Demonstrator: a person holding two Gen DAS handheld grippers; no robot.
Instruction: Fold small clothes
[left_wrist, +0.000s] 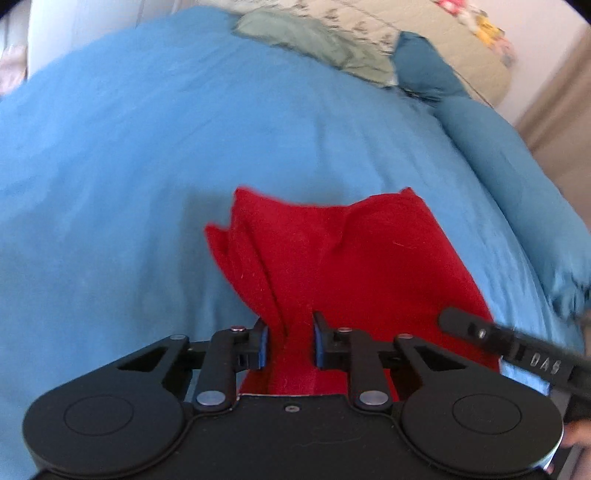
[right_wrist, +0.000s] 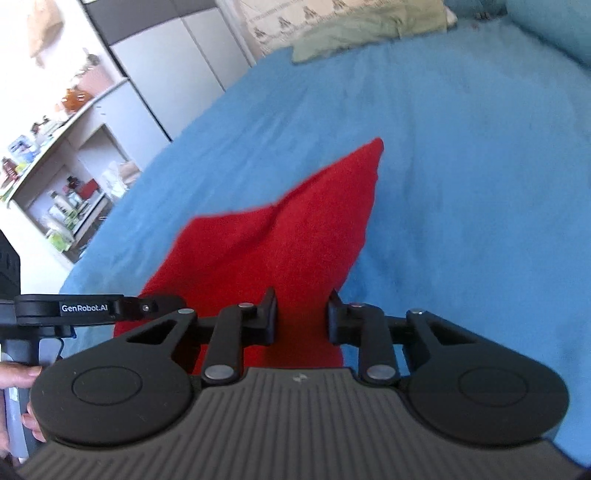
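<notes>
Small red fleece cloth (left_wrist: 332, 258) on blue-covered bed (left_wrist: 147, 147), between left tool (left_wrist: 290, 345) and right tool (right_wrist: 303, 317); green crumpled garment (left_wrist: 314, 40) far behind.

Right tongs (right_wrist: 302, 317) pinching red cloth (right_wrist: 288, 236) over blue bedspread (right_wrist: 461, 166).

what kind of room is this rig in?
Most likely a bedroom at home. The work surface is a bed with a blue cover, a patterned pillow lies at its far end, and cluttered shelves stand beside a wardrobe.
</notes>
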